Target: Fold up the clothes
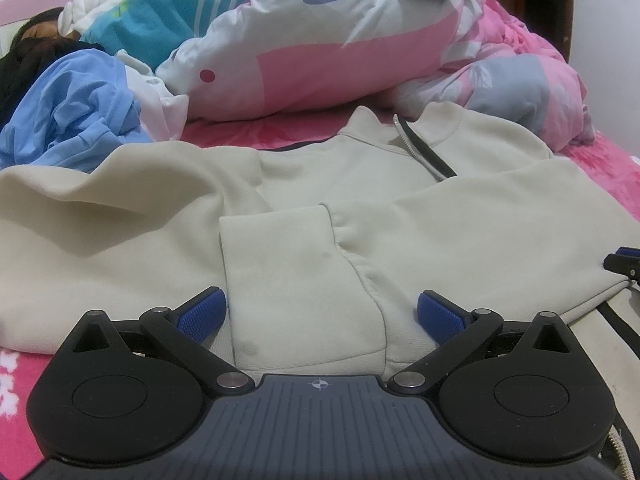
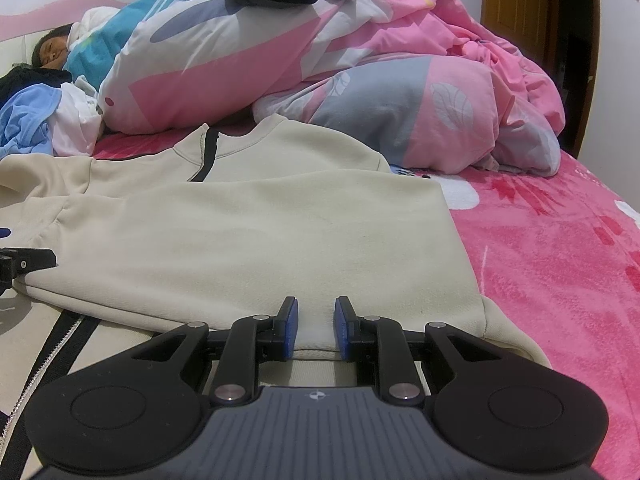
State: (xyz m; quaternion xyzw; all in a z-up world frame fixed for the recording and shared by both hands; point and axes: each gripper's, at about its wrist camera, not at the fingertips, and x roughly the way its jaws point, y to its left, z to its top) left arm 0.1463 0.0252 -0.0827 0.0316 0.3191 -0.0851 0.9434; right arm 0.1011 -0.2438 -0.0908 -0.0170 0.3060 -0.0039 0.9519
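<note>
Left gripper (image 1: 322, 312): jaws wide, over the cream jacket's (image 1: 168, 216) folded cuff (image 1: 296, 280). Right gripper (image 2: 316, 326): jaws narrow, a fold of jacket hem between the pads, grip uncertain. Jacket lay flat, sleeves crossed inward. Bare pink sheet (image 2: 560, 280) right of the jacket. Duvet (image 2: 320, 68) and blue shirt (image 1: 76, 116) lay beyond it.

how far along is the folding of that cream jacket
Early. Done: the cream jacket lies spread on the pink bed sheet, with both sleeves folded across the body, one cuff on the middle. In hand: the right gripper is at the hem, jaws narrowly apart, nothing clearly pinched; the left gripper is open. Left: folding the body, then the blue garment.
</note>
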